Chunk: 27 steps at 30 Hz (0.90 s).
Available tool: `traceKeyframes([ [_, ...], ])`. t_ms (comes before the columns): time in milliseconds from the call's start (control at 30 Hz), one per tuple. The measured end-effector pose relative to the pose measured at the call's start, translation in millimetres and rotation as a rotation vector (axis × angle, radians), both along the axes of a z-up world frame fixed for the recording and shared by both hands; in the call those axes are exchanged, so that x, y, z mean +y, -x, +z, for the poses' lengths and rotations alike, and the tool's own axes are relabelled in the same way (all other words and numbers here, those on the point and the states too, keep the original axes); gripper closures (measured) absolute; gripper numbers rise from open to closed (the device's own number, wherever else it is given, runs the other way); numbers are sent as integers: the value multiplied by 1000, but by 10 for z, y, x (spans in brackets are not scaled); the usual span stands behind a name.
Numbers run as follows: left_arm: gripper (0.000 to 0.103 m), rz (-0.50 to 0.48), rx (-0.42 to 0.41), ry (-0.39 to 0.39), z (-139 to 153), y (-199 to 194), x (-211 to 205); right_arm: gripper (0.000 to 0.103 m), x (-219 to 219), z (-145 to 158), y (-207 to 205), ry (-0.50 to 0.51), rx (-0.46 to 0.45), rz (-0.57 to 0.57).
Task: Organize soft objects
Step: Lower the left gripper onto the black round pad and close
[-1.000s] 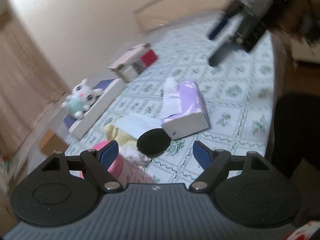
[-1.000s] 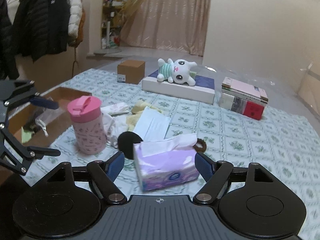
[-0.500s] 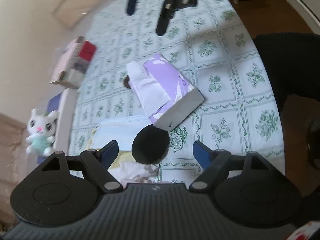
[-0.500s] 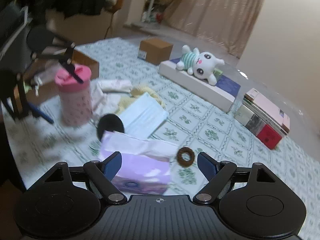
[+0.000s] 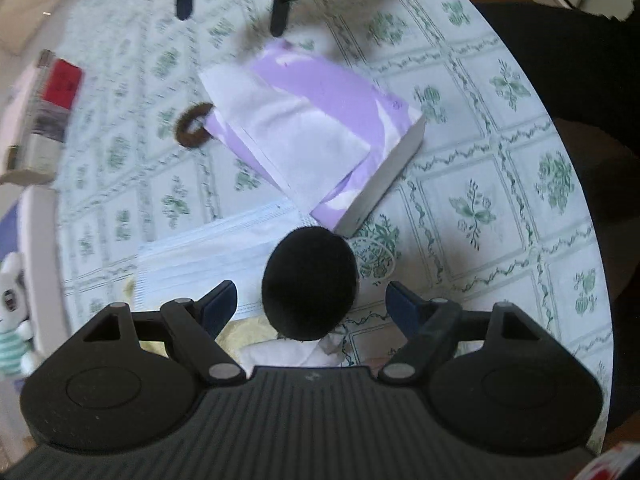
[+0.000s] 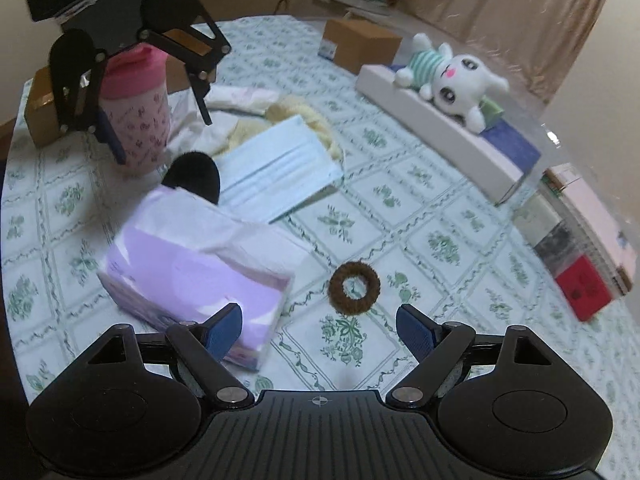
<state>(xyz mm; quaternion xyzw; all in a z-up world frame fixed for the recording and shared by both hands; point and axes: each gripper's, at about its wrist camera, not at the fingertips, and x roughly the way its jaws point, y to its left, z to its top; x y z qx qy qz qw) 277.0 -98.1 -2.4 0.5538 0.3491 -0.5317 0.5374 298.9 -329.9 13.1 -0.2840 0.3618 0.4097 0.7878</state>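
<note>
Currently both approaching: left gripper [image 5: 310,304] wide open, empty, over black puff [image 5: 310,282]; right gripper [image 6: 320,330] wide open, empty, near brown scrunchie [image 6: 354,288]; next, lower and close.

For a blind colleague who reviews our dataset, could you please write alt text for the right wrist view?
The open right gripper hovers over a green-patterned tablecloth, with a brown hair scrunchie just ahead between its fingers. A purple tissue pack lies to the left, a face mask and pink cup beyond, and a plush bunny on the far side.
</note>
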Motion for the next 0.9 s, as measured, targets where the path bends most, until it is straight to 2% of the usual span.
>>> traceKeyframes([
  [133,24,-20,74,-33,-145,-161,-88,18,-78,-147,-194,-16,53,14],
  [200,24,-40,98,-51,-209,-209,-134,14,-132,-176,-278,-46,78,14],
  [300,24,-66,110,-81,-294,-256,-181,14,-229,-158,-363,-112,135,1],
  [500,26,-110,94,-144,-440,-256,-253,14,-343,-96,-468,-140,126,-29],
  [667,36,-158,49,-207,-576,-194,-290,14,-362,-186,-552,-138,118,-61],
  [700,40,-159,44,-208,-593,-194,-289,14,-353,-207,-555,-133,116,-60],
  [900,42,-116,38,-157,-506,-252,-220,14,-279,-324,-547,-82,104,-28],
])
